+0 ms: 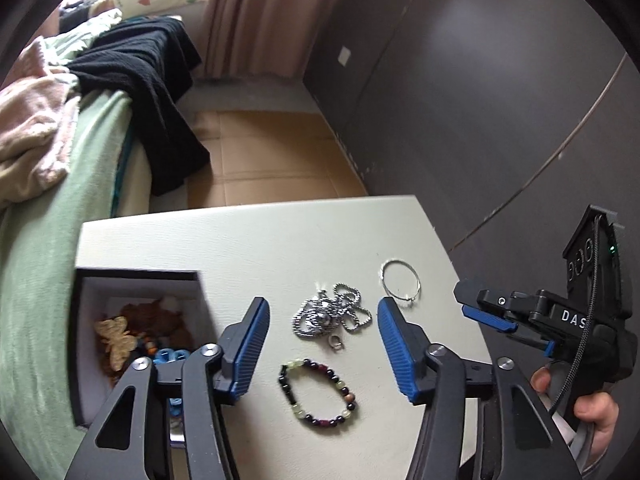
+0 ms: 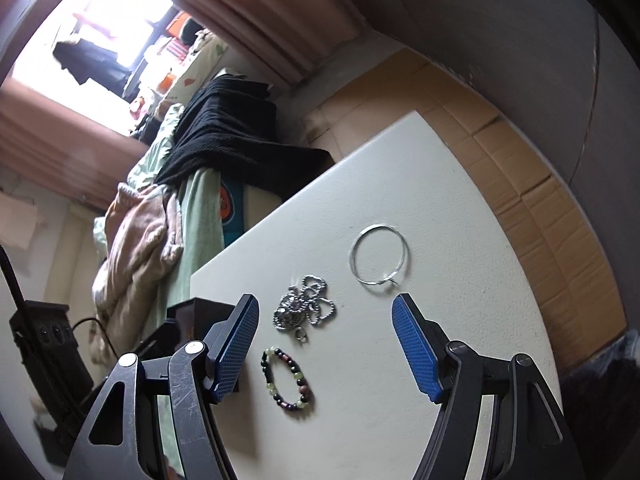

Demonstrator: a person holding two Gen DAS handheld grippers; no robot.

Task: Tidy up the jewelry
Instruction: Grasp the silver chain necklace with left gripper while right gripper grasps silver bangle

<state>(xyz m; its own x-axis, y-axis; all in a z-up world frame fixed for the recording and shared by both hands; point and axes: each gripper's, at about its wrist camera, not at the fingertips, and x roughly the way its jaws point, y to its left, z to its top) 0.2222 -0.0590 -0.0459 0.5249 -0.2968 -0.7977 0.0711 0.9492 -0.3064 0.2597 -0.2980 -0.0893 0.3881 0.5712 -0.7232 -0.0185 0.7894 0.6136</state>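
Note:
On the white table (image 1: 256, 248) lie a silver ball-chain necklace (image 1: 330, 314), a small silver ring (image 1: 335, 343), a beaded bracelet (image 1: 318, 394) of dark and pale green beads, and a thin silver hoop (image 1: 400, 283). An open box (image 1: 138, 280) at the left holds a butterfly piece and other jewelry. My left gripper (image 1: 323, 312) is open above the necklace and holds nothing. My right gripper (image 2: 325, 308) is open and empty, above the necklace (image 2: 303, 311), bracelet (image 2: 285, 378) and hoop (image 2: 380, 256); it shows at the right of the left wrist view (image 1: 472, 304).
A bed (image 1: 52, 208) with green sheet, pink blanket and black cloth (image 1: 156, 92) lies left of the table. Cardboard covers the floor (image 1: 260, 152) beyond the far edge. A dark wall (image 1: 480, 100) stands on the right.

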